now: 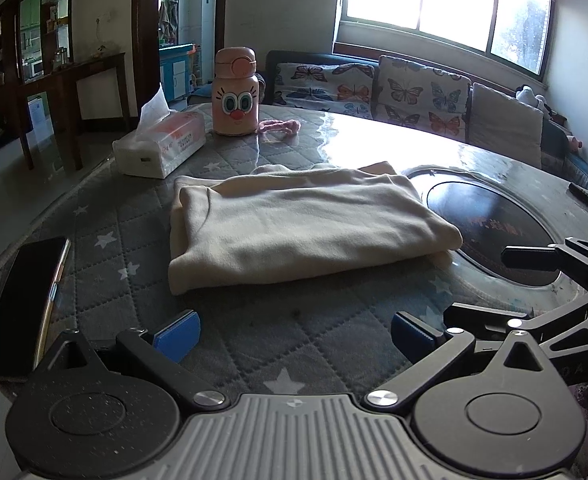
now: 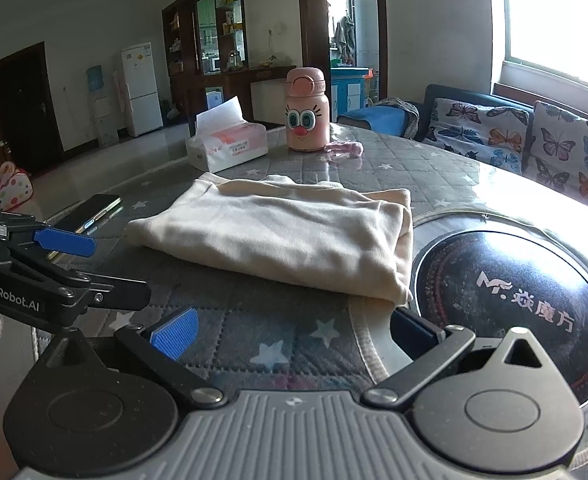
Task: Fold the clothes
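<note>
Both tongs gape empty: left gripper (image 1: 294, 336) and right gripper (image 2: 294, 334) sit short of the folded cream fleece garment (image 1: 294, 228), lying crosswise straight ahead, about equally near.

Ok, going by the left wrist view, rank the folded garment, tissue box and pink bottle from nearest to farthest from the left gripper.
From the left gripper:
1. Folded garment, straight ahead, centre of table.
2. Tissue box, beyond it, to the left.
3. Pink bottle, farthest, just behind the box and right of it.
</note>
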`<action>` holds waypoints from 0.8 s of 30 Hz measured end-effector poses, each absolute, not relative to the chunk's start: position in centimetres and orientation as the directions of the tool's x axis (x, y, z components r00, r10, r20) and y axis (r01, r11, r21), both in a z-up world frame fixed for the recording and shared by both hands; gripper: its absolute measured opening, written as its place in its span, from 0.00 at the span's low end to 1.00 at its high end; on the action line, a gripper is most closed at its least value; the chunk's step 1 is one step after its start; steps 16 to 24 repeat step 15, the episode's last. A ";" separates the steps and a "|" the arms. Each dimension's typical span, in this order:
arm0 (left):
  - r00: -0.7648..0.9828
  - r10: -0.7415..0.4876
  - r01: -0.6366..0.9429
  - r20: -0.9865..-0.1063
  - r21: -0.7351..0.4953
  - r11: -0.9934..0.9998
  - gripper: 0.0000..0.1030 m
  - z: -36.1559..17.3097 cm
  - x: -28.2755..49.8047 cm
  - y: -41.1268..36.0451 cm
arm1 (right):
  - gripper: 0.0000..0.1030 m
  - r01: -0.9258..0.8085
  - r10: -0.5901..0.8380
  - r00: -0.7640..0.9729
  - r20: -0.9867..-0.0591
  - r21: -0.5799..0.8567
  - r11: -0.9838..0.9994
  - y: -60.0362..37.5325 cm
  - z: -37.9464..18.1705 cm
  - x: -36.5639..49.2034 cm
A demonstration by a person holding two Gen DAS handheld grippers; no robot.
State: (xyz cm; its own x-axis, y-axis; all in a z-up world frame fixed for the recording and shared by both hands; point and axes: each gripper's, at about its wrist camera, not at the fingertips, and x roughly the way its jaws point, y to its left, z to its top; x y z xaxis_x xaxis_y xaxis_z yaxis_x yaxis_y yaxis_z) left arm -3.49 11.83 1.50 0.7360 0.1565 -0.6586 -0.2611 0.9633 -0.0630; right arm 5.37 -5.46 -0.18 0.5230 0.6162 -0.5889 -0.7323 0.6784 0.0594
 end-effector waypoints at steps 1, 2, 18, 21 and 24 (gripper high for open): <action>0.737 0.157 -0.261 -0.658 -0.063 0.963 1.00 1.5 -3.6 11.8 | 1.00 -0.732 0.616 0.524 -0.588 0.060 0.679 -5.5 -0.2 5.3; 0.737 0.158 -0.262 -0.657 -0.062 0.963 1.00 1.5 -3.7 11.7 | 1.00 -0.731 0.616 0.524 -0.588 0.061 0.680 -5.6 -0.2 5.2; 0.742 0.165 -0.265 -0.649 -0.059 0.962 1.00 1.3 -4.7 11.1 | 1.00 -0.725 0.612 0.534 -0.583 0.056 0.686 -6.2 -0.6 3.7; 0.742 0.165 -0.265 -0.649 -0.059 0.962 1.00 1.3 -4.7 11.1 | 1.00 -0.725 0.612 0.534 -0.583 0.056 0.686 -6.2 -0.6 3.7; 0.742 0.165 -0.265 -0.649 -0.059 0.962 1.00 1.3 -4.7 11.1 | 1.00 -0.725 0.612 0.534 -0.583 0.056 0.686 -6.2 -0.6 3.7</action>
